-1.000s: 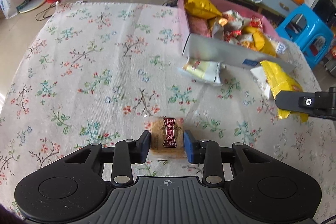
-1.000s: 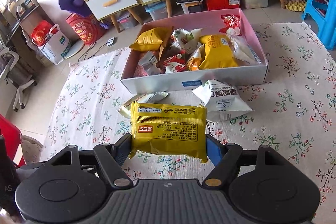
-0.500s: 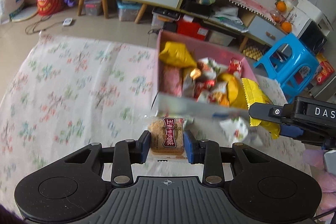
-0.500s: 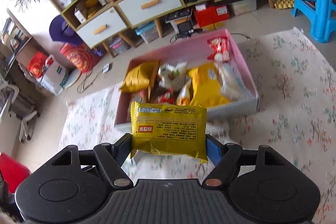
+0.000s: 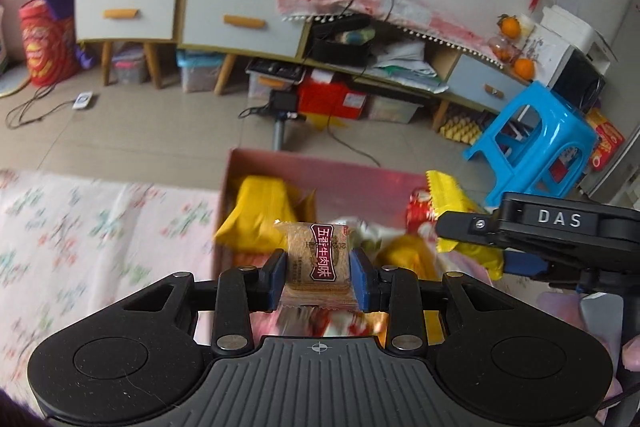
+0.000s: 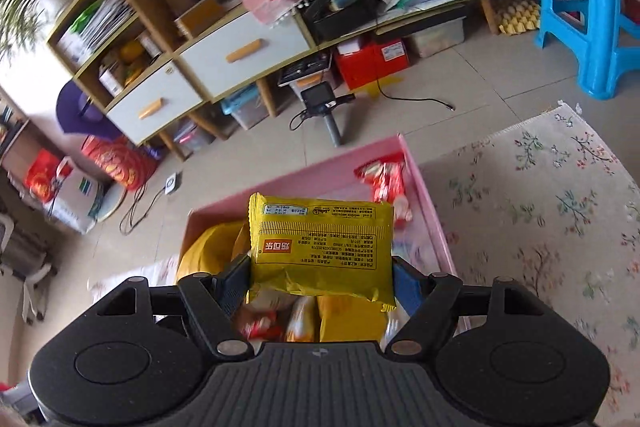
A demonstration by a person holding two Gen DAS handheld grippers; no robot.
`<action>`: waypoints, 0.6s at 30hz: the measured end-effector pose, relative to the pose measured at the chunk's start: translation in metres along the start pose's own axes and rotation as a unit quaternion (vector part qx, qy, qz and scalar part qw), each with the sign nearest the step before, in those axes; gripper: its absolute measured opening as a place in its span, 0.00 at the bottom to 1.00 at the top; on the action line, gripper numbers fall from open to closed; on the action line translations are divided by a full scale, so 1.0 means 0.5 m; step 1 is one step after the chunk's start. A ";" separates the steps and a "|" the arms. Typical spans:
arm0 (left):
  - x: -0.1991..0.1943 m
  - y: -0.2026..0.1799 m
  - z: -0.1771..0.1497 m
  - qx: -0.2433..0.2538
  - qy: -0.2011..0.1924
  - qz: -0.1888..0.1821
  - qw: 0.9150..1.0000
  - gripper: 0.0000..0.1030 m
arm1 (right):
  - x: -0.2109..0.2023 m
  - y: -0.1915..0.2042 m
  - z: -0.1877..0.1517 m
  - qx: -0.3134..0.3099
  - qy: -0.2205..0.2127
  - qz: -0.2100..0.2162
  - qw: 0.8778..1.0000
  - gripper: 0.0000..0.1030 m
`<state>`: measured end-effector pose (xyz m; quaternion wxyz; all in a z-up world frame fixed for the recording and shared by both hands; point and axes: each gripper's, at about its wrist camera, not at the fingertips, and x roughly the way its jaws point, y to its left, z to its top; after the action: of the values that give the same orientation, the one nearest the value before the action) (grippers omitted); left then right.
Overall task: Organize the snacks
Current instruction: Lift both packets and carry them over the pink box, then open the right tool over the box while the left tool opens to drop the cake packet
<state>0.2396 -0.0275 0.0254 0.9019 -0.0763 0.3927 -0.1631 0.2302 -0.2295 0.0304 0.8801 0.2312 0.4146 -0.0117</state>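
yellow and brown wrappers fill what i see, one in each hand. from the left wrist view, my left tool (image 5: pixel 319 277) is clamped on a small biscuit pack (image 5: pixel 318 261) with a clear wrapper, a tan square inside and a dark red label; it sits upright between the blue pads, above the near end of the pink box (image 5: pixel 304 167). that box already carries a heap of snacks, among them a crumpled yellow bag (image 5: pixel 260 215). off to the side my right tool (image 5: pixel 496 247) shows with its own load poking out. the floral cloth (image 5: pixel 100 227) on the desk is blurred here. from the right wrist view, my right tool (image 6: pixel 320 281) is gripping a flat yellow packet (image 6: pixel 322 247), back side up with fine print and a red patch, held by its side edges over the pink box (image 6: pixel 432 211); a red wrapped snack (image 6: pixel 384 179) lies in the far corner. i judge the sorting well along: most snacks are boxed, these two are left to drop in, and i cannot see whether others are still on the cloth.
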 end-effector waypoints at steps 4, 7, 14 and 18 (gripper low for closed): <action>0.044 -0.013 0.014 0.012 -0.011 -0.005 1.000 0.30 | 0.031 -0.004 0.012 0.004 -0.001 0.003 1.000 0.62; 0.066 -0.015 0.022 0.013 -0.025 -0.015 0.999 0.29 | 0.046 -0.009 0.013 0.012 0.001 0.008 1.000 0.66; 0.091 -0.008 0.022 -0.001 -0.036 -0.031 0.999 0.36 | 0.050 -0.025 0.015 0.035 0.004 0.017 0.999 0.73; 0.083 -0.006 0.018 -0.006 -0.040 -0.031 0.999 0.46 | 0.042 -0.027 0.019 0.035 0.004 0.014 0.999 0.76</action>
<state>0.2720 -0.0449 0.0042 0.9106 -0.1003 0.3551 -0.1859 0.2480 -0.2418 0.0146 0.8700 0.2674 0.4139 -0.0133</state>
